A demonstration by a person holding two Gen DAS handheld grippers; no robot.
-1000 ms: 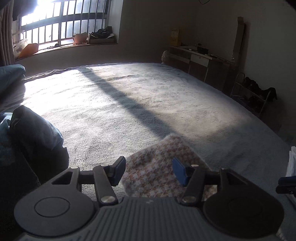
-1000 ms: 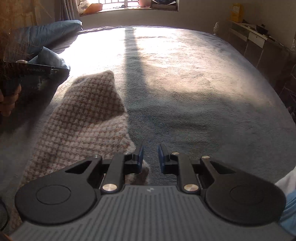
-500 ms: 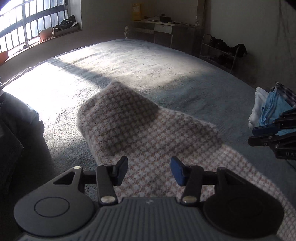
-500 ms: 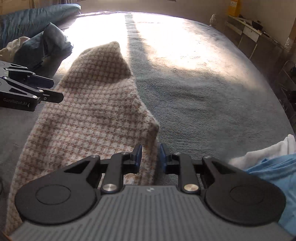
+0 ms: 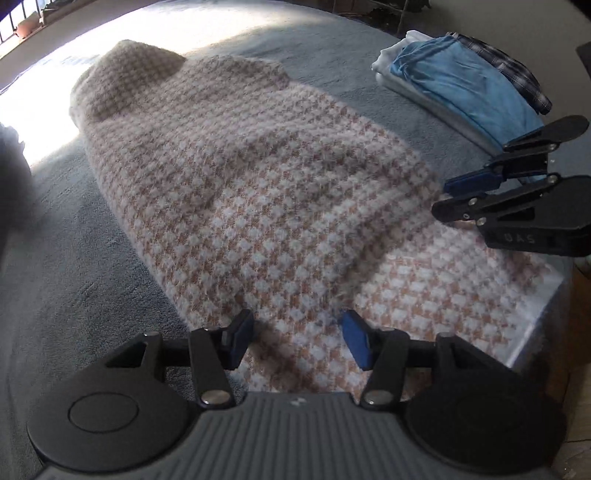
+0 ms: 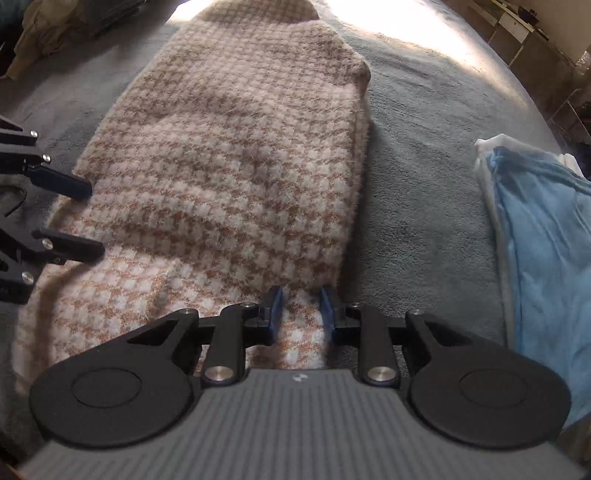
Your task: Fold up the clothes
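A fuzzy tan-and-white houndstooth sweater (image 5: 258,184) lies lengthwise on the grey bed, its far part folded over the near part; it also shows in the right wrist view (image 6: 236,155). My left gripper (image 5: 295,338) is open, hovering over the sweater's near edge. My right gripper (image 6: 301,314) is open with a narrow gap, the sweater's near right edge between its fingers but not pinched. Each gripper shows in the other's view: the right one (image 5: 476,192) at the sweater's right side, the left one (image 6: 70,218) at its left side.
A stack of folded clothes, white, blue (image 5: 465,81) and plaid, sits on the bed to the right; it also shows in the right wrist view (image 6: 546,229). Dark clothes (image 6: 48,29) lie at the far left. The grey bed cover (image 6: 424,192) surrounds the sweater.
Both grippers tilted down and moved in over the sweater, which now lies flat with a fold. The right gripper's jaws opened from nearly shut on the sweater's edge.
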